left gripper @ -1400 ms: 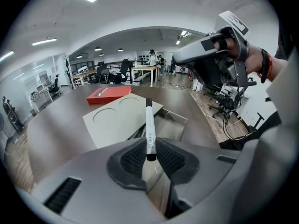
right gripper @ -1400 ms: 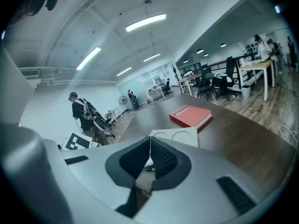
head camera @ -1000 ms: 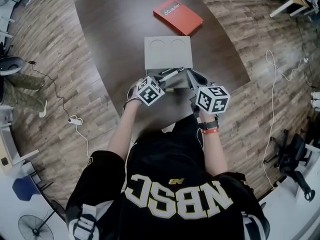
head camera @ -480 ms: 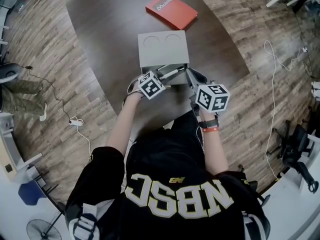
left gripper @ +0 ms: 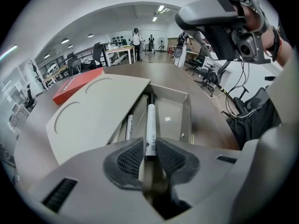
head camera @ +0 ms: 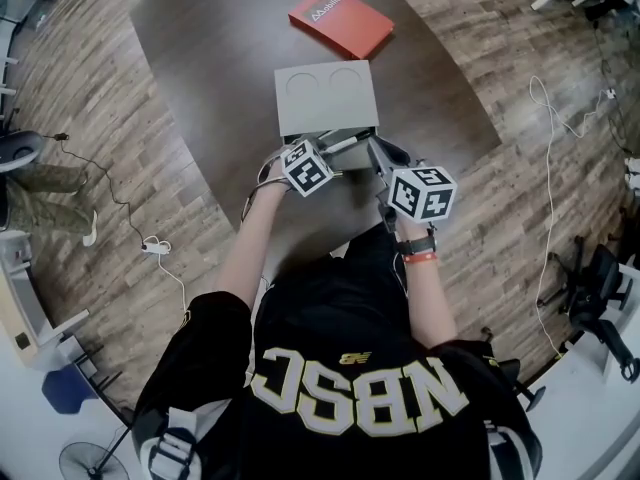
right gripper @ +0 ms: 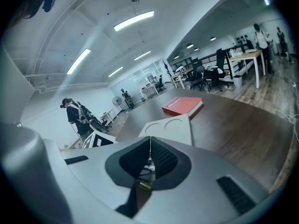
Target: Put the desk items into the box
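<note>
Left tool [left gripper: 149, 146] grips a white marker [left gripper: 150, 120], now edged further over the open grey box [head camera: 326, 98] at mid-counter [head camera: 220, 68]. A second pen [left gripper: 129, 127] lies inside. Right tool [right gripper: 150, 146], at the box's 5 o'clock, is closed, seemingly empty. Release looks near.

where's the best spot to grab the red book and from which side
Probably the book's near edge, the one facing the box. Pinch it across its thickness, coming in low from your side. It lies flat on the table and its cover looks too wide for the jaws to span, so only the thin edge fits. You'd likely have to tip that edge up first.
</note>
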